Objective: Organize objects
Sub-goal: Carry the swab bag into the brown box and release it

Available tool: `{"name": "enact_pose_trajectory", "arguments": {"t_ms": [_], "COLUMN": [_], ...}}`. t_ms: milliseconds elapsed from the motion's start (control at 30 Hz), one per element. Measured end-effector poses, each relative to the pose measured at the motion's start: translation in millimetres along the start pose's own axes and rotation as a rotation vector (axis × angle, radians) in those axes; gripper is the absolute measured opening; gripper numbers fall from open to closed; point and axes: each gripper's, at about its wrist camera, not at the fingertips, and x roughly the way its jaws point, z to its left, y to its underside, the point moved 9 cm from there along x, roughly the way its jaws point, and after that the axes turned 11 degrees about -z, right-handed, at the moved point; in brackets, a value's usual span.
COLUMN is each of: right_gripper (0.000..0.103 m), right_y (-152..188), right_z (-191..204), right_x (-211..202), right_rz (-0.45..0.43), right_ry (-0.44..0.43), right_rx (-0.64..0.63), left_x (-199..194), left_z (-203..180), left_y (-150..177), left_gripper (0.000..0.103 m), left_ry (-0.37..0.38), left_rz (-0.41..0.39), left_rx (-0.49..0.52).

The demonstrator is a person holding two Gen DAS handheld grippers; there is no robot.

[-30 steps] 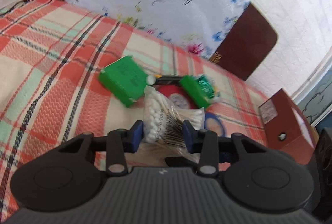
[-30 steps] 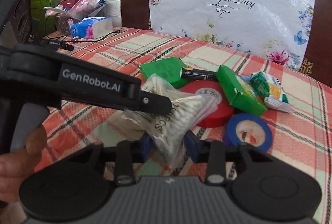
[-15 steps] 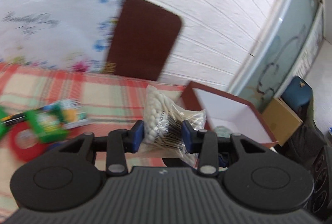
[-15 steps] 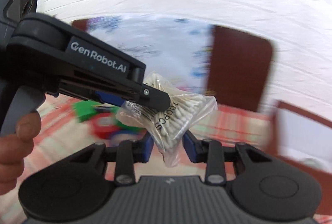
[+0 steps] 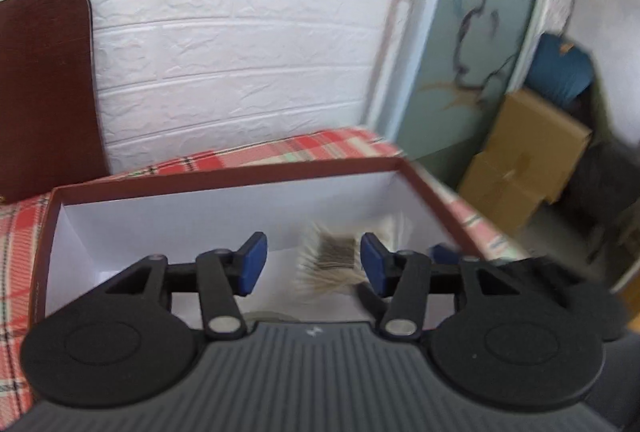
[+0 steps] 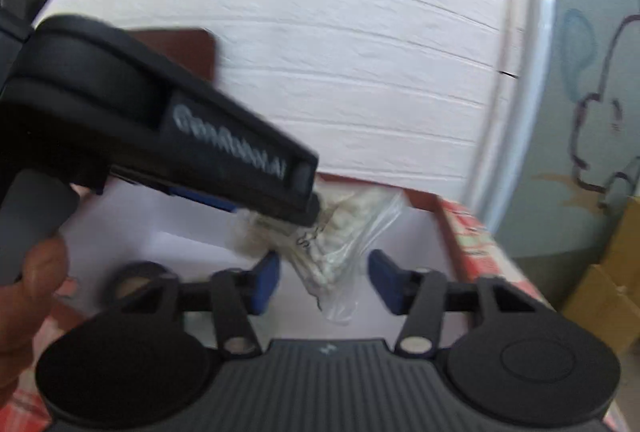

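Observation:
A clear bag of cotton swabs (image 5: 332, 260) hangs blurred over the white inside of a red-rimmed box (image 5: 224, 176). It lies between the blue pads of my left gripper (image 5: 314, 264), nearer the right pad. These jaws are opening and do not press on it. In the right wrist view the bag (image 6: 344, 228) is just ahead of my right gripper (image 6: 326, 282). Those jaws are opening too, with a gap on both sides of the bag. The left gripper (image 6: 312, 208) reaches in from the left, its tip over the bag's top.
A dark tape roll (image 6: 136, 276) lies in the box. The box stands on a plaid tablecloth (image 5: 16, 232) near the table's corner. Behind are a white brick wall, a brown chair back (image 5: 44, 88) and cardboard boxes (image 5: 528, 168) on the floor. A hand (image 6: 32, 284) holds the left gripper.
Both grippers swung right with the swab bag, from the pile of objects to above the box. Both sets of jaws have spread and the bag is loose between them.

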Motion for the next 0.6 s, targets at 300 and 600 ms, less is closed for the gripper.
{"name": "enact_pose_trajectory", "arguments": {"t_ms": [300,600], "right_gripper": [0.053,0.054], "right_y": [1,-3], "right_z": [-14,-19], "right_x": [-28,-85], "right_rz": [-0.083,-0.112], "right_ry": [0.008,0.044], "right_rx": [0.155,0.397], "left_x": [-31,-95], "left_z": [18,50], "left_y": [1,8], "left_gripper": [0.054,0.055], "left_ry": [-0.124,-0.232], "left_rz": [0.003,0.024], "left_rx": [0.087,0.075]}}
